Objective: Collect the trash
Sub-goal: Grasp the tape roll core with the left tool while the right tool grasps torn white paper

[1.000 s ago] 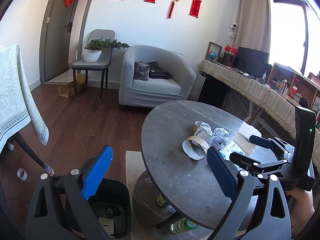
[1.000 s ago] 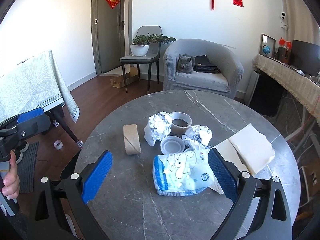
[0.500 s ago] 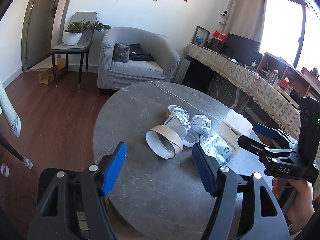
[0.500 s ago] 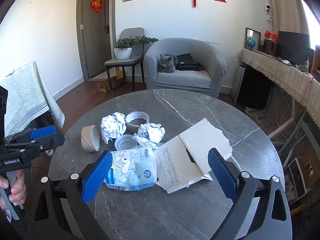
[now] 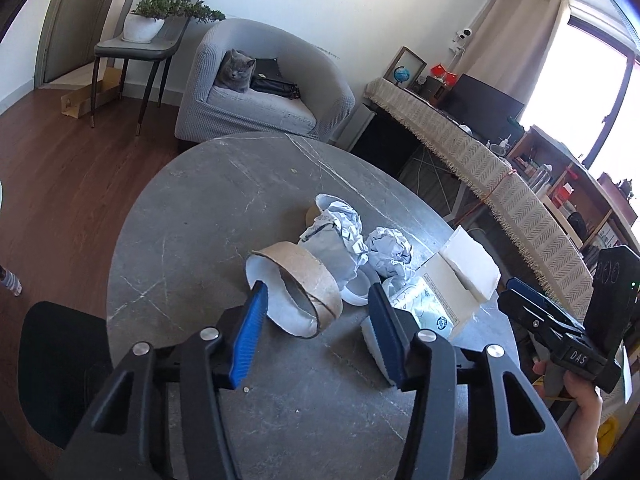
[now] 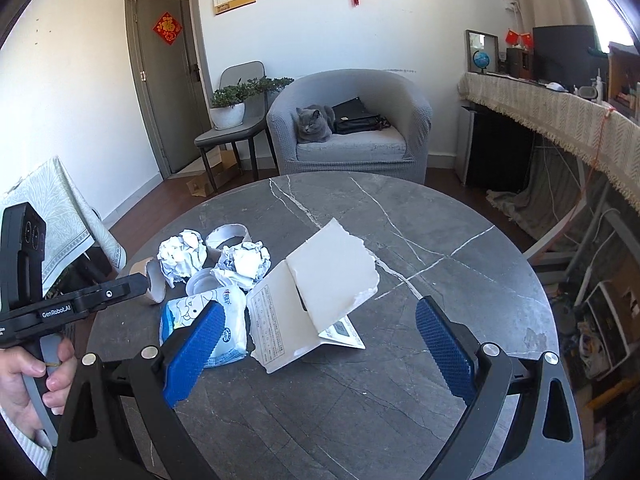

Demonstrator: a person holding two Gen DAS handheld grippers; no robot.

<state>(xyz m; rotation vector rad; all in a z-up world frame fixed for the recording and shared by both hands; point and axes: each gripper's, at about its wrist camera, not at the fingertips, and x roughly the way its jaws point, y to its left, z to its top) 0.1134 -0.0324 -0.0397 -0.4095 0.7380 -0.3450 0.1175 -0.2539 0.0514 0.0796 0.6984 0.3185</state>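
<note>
A pile of trash lies on the round grey marble table (image 5: 192, 216): a brown cardboard tape ring (image 5: 308, 284), crumpled foil balls (image 5: 340, 224), a small white cup (image 5: 356, 292), a blue-and-white wipes packet (image 6: 212, 324) and a torn white cardboard box (image 6: 328, 276). My left gripper (image 5: 316, 332) is open, its blue pads on either side of the tape ring's near edge. My right gripper (image 6: 320, 344) is open wide just in front of the torn box and above the table. The ring also shows in the right wrist view (image 6: 154, 280).
A black trash bin (image 5: 60, 360) stands on the floor left of the table. A grey armchair (image 6: 352, 140) with a cat (image 6: 314, 124) is behind the table. A covered side table (image 6: 52, 208) is at the left, a long desk (image 6: 560, 120) at the right.
My left gripper has swung from over the bin to the table and closed in on the tape ring, jaws narrowing. My right gripper has shifted right, from the wipes packet toward the torn box.
</note>
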